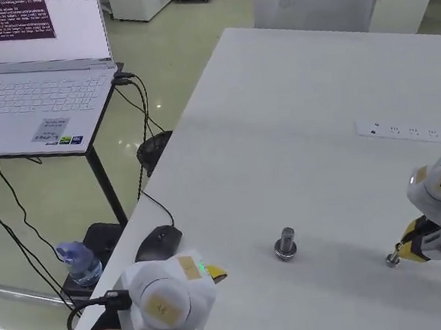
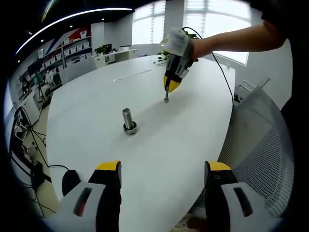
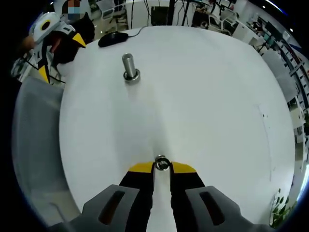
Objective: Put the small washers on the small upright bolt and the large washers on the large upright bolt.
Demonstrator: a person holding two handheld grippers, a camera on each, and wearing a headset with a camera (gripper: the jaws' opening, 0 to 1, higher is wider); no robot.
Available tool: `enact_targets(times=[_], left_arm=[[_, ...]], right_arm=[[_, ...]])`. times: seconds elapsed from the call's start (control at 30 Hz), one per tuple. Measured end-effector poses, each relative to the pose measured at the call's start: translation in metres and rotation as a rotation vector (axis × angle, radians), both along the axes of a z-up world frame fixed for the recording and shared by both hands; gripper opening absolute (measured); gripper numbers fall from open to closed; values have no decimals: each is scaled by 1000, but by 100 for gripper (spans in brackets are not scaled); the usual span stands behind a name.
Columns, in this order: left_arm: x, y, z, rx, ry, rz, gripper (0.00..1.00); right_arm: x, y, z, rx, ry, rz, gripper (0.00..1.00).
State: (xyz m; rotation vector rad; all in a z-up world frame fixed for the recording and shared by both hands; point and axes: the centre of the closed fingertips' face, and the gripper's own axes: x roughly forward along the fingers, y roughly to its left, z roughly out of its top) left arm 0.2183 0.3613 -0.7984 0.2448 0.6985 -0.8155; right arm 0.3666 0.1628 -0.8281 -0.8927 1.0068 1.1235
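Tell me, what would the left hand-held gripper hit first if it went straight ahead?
Probably the large upright bolt, standing slightly left of the left hand-held gripper's line; past it, the right hand-held gripper holding the small bolt. Depth is unclear.

head view looks down; gripper views share the large bolt (image 2: 128,121).

White desk (image 1: 279,130): broad matt top with a rounded end. Lying directly on it:
- large upright steel bolt (image 1: 285,244), wider ring at its foot, mid-desk
- small upright steel bolt (image 1: 393,258), well apart to its right
- black computer mouse (image 1: 158,242), corded, at the left edge
- white power strip (image 1: 409,131), flat, far right
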Motion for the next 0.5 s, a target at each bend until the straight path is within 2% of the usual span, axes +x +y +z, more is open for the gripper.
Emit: enact_targets(times=[0.5], left_arm=[[-3,2,-6,8,19,-4,67]], right_arm=[[2,-5,-25,-21,36,21,13]])
